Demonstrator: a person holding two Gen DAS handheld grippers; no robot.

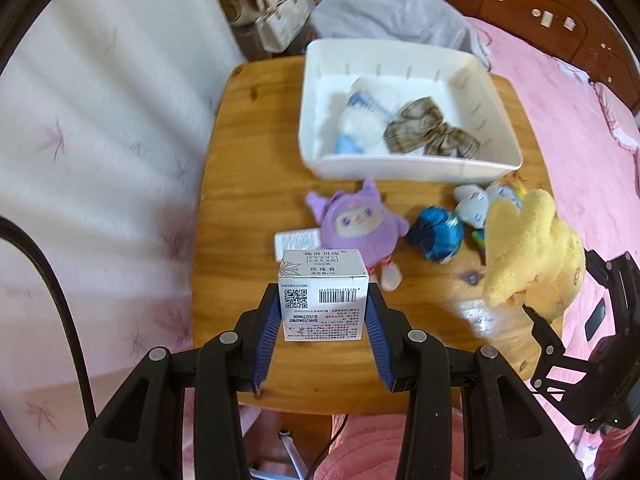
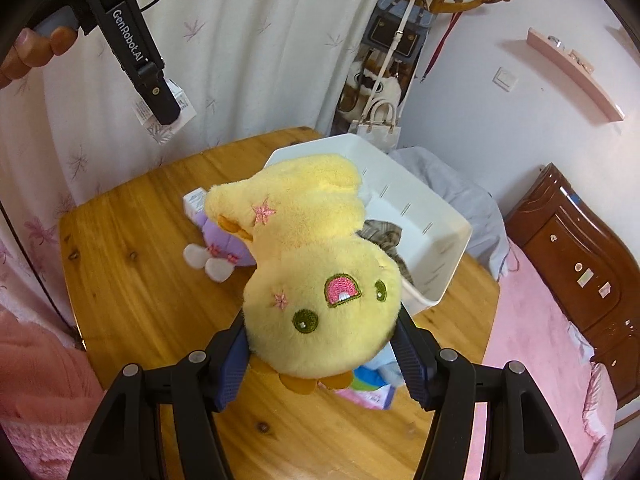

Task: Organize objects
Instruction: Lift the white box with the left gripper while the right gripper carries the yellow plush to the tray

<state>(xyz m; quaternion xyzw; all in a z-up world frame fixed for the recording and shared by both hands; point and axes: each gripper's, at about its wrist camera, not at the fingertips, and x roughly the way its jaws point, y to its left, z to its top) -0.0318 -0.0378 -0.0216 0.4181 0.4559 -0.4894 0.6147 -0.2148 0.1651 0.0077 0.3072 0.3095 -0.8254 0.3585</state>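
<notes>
My left gripper point(image 1: 323, 300) is shut on a small white cream box point(image 1: 323, 296) with a barcode and QR code, held above the wooden table point(image 1: 248, 184). My right gripper point(image 2: 322, 320) is shut on a yellow plush toy point(image 2: 320, 280), lifted over the table; the same plush point(image 1: 528, 252) shows at the right of the left wrist view. A white bin point(image 1: 400, 160) at the table's far side holds a white-and-blue sock point(image 1: 368, 120) and a plaid bow point(image 1: 428, 130). On the table lie a purple plush point(image 1: 360, 224), a blue ball-like item point(image 1: 436, 236) and a pale blue plush point(image 1: 476, 204).
A small white box point(image 1: 294, 240) lies beside the purple plush. White curtains point(image 1: 100, 140) hang left of the table, a pink bed point(image 1: 580, 140) lies to the right, grey cloth point(image 1: 392, 16) is piled behind the bin. A coat rack with bags point(image 2: 384, 80) stands beyond.
</notes>
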